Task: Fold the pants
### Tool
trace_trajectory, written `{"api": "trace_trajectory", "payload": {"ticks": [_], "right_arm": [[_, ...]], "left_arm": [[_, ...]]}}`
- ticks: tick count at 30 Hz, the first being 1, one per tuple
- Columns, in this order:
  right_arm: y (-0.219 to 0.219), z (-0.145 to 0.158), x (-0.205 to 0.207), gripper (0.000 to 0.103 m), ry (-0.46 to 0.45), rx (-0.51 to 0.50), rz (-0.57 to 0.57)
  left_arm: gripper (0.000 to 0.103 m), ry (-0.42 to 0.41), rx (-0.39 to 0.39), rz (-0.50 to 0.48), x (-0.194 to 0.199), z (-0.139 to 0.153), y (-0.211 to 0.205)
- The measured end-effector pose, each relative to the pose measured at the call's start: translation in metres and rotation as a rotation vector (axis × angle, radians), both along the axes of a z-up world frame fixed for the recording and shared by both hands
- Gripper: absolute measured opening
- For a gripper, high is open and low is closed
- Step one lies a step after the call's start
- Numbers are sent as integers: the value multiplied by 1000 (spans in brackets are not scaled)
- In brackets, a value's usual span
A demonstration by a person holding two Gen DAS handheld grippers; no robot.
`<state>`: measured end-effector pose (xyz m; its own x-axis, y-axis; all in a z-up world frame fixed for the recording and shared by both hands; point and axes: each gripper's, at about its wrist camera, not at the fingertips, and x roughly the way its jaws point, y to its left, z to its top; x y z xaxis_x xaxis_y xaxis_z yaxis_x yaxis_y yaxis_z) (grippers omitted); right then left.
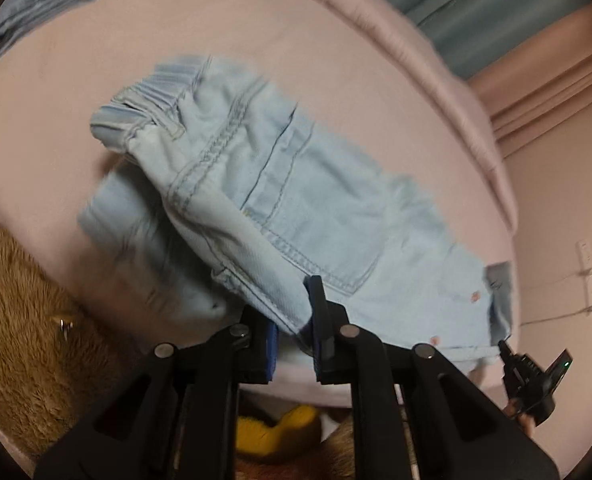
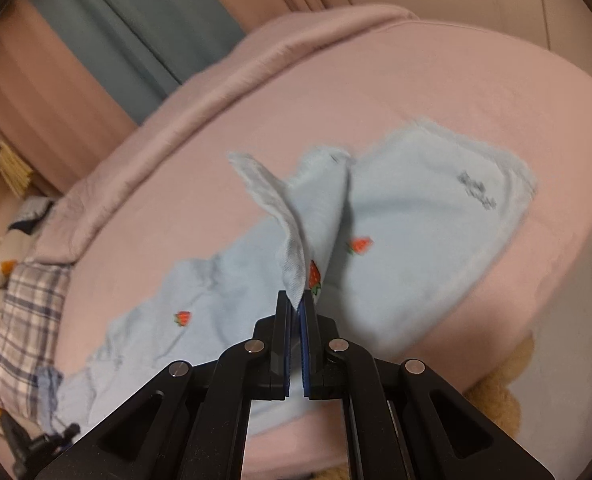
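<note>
Light blue denim pants (image 1: pixel 264 200) with small strawberry prints lie on a pink bed. In the left wrist view the elastic waistband (image 1: pixel 148 100) points to the far left and a back pocket faces up. My left gripper (image 1: pixel 292 320) is shut on a fold of the pants near the seat. In the right wrist view the pants (image 2: pixel 415 232) spread across the bed, and my right gripper (image 2: pixel 296 304) is shut on a lifted edge of the leg fabric. The right gripper also shows in the left wrist view (image 1: pixel 531 376), at the leg hem.
The pink bed (image 1: pixel 76 80) has a raised rolled edge (image 2: pixel 200 120) at the back. Folded grey-blue clothes (image 1: pixel 36 4) lie at the far left. A brown plush (image 1: pixel 20 320) sits below the bed. A plaid cloth (image 2: pixel 20 328) lies at the left. Teal curtains (image 2: pixel 144 24) hang behind.
</note>
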<state>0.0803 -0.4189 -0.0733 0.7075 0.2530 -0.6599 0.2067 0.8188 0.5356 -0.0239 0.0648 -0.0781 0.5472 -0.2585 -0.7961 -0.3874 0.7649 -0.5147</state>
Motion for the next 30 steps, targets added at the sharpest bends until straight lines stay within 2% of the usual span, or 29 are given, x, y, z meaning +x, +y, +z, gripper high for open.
{"api": "trace_trajectory", "payload": {"ticks": [3,7,8,9,10,11,12,16,20,22,23,24,27,30], "right_arm": [[0,-20,8,4,71,15,1],[10,-15,20,5,129,-94,47],[13,-8,22,12,128,-126,63],[16,-1,24,28,123,-160,73],[18,6,25,39,114,-190,77],[20,14,28,57,92,-212,81],[22,21,32,61,66,-226,91],[35,29,65,61,56,-277,152],[58,16,106,60,117,-392,201],[68,6,118,42,145,-447,231],[73,-2,125,20,169,-466,259],[74,-6,129,12,186,-473,267],[58,0,122,9,138,-412,209],[17,26,90,9,10,-305,50]], "left_arm": [[14,44,-24,10,1,-19,2],[16,45,26,-2,6,-17,-5],[16,44,32,-4,6,-17,-6],[16,43,31,-4,6,-18,-6],[16,42,29,-3,5,-20,-4],[16,42,27,-3,6,-20,-3],[16,42,26,-1,7,-20,-4],[16,39,38,-5,3,-24,-5],[16,41,34,-6,7,-24,-6],[16,41,29,-6,8,-25,-6],[16,40,30,-7,8,-26,-6],[16,39,31,-9,8,-26,-6],[16,37,28,-13,7,-26,-5],[16,38,23,-12,7,-25,-4]]}}
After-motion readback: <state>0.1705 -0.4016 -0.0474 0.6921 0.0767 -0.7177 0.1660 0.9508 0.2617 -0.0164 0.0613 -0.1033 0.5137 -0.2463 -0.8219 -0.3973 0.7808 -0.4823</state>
